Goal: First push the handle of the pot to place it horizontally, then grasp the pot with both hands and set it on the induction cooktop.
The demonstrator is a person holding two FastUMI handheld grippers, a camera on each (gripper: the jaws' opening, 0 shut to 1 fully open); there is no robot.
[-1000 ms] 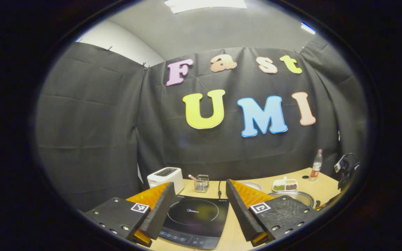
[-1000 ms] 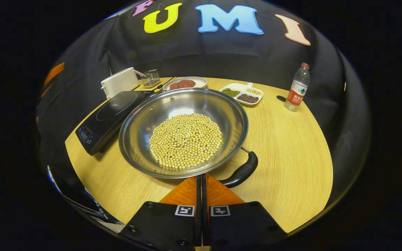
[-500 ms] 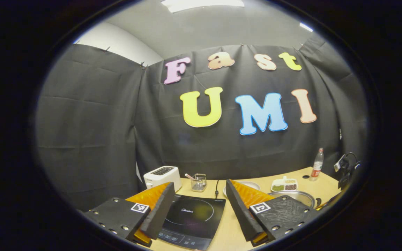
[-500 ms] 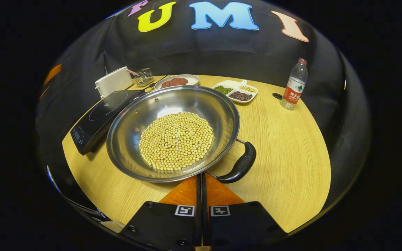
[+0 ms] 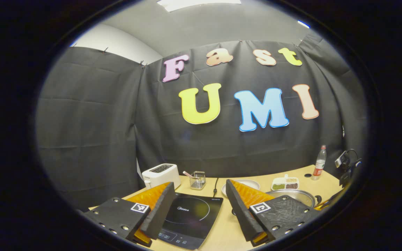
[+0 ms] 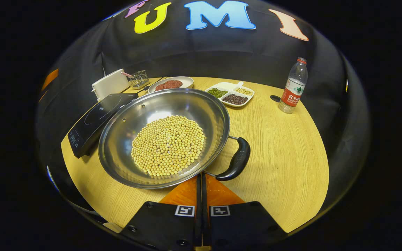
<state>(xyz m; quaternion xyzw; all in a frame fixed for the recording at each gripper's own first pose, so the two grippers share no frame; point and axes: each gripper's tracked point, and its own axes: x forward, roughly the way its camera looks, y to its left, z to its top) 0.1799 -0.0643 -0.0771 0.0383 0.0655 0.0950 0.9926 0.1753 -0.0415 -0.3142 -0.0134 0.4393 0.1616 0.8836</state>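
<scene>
A steel pot (image 6: 124,139) holding yellow beans stands on the wooden table, mid-frame in the right gripper view. Its black handle (image 6: 237,162) points to the pot's lower right. My right gripper (image 6: 201,177) is shut with nothing between its fingers, its tips at the pot's near rim beside the handle's lower rod. The black induction cooktop (image 6: 92,120) lies just left of the pot. In the left gripper view my left gripper (image 5: 199,184) hangs open above the cooktop (image 5: 190,216), and the pot's rim (image 5: 293,194) shows behind its right finger.
At the back of the table stand a white toaster (image 6: 110,83), a small wire holder (image 6: 139,78), a plate of red food (image 6: 169,83) and a divided dish of beans (image 6: 230,94). A water bottle (image 6: 293,87) stands at the far right.
The pot has turned and slid left in the right gripper view, its handle swinging up toward the right. The left gripper view has shifted slightly, with the cooktop now lower left.
</scene>
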